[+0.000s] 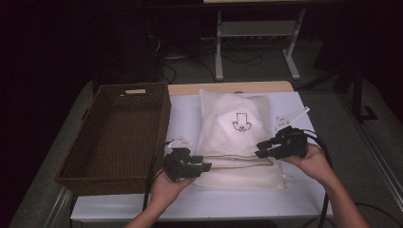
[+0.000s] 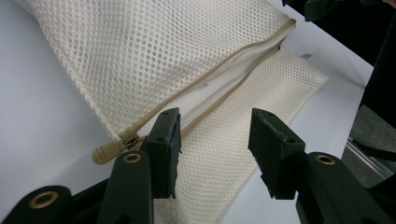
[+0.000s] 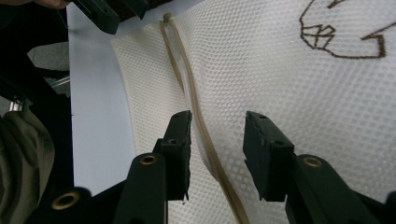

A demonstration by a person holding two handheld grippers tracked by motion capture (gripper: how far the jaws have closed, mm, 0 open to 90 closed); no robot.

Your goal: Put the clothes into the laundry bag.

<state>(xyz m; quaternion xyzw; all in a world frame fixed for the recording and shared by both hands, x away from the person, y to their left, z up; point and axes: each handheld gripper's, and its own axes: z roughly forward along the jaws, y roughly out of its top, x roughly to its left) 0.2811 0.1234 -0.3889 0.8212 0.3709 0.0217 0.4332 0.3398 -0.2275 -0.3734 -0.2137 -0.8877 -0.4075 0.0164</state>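
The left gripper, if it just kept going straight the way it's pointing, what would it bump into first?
Most likely the mesh bag: the left gripper has its jaws open over the bag's near edge, beside the zipper pull. Depth is hard to judge, so it may touch already.

The high view is dimly lit and grainy, its surroundings lost in darkness; glare is seen on the mesh laundry bag [image 1: 233, 124].

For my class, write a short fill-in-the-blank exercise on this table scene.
1. The mesh laundry bag lies to the ____ of the wicker basket.
2. The left tongs are ____ over the bag's zipper pull.
3. The mark on the bag is drawn in ____ thread.

Missing words: right; open; brown
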